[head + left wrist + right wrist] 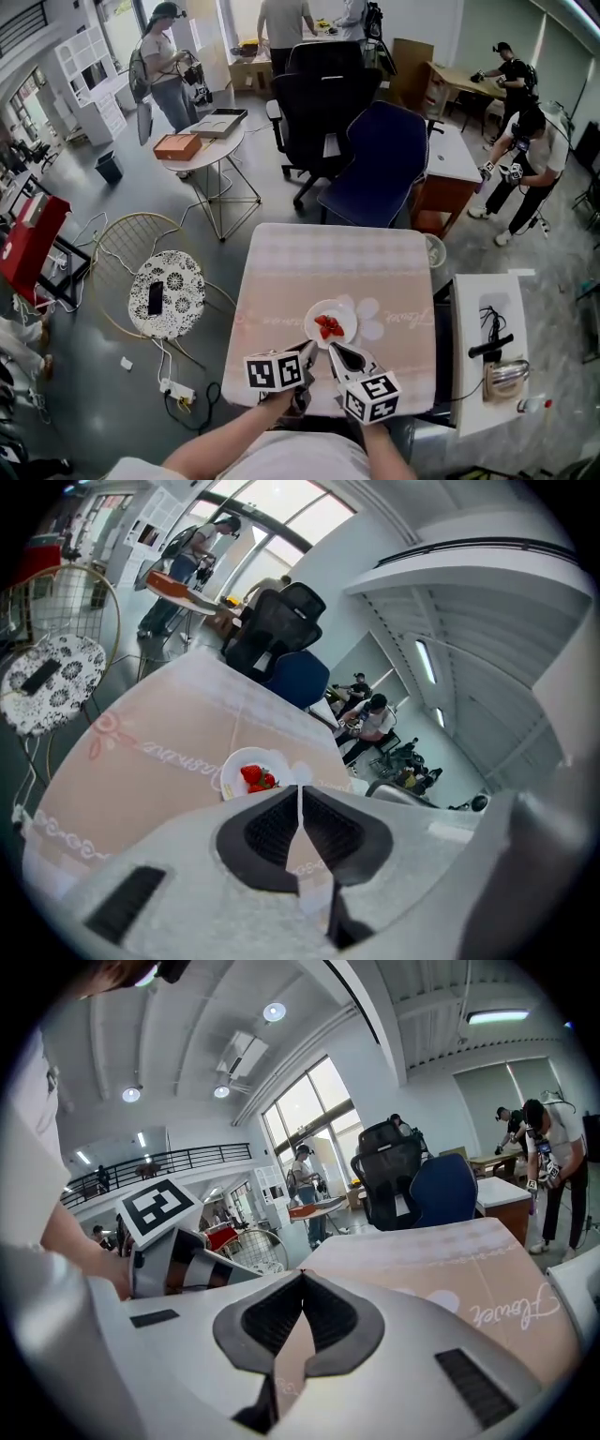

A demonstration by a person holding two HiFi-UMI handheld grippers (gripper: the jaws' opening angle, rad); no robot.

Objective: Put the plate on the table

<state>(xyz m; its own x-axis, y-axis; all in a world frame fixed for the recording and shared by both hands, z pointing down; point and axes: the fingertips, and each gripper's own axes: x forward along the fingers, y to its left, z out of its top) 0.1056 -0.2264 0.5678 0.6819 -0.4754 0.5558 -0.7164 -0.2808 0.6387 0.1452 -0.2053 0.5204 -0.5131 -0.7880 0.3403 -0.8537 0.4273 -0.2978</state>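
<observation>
A small white plate [330,323] with red strawberries [327,326] rests on the pink tablecloth of the square table [281,281], near its front edge. My left gripper [309,352] hovers just short of the plate's near rim, jaws shut and empty. My right gripper [335,351] is close beside it, also shut with nothing held. In the left gripper view the plate [251,770] lies just beyond the closed left gripper [300,789]. The right gripper view shows the closed right gripper [301,1275] over the tablecloth [450,1269]; the plate is hidden there.
A blue chair [375,169] stands at the table's far side, a black office chair [323,94] behind it. To the left is a wire chair with a patterned cushion [167,292] and a phone. A white side stand [487,347] is on the right. People work around the room.
</observation>
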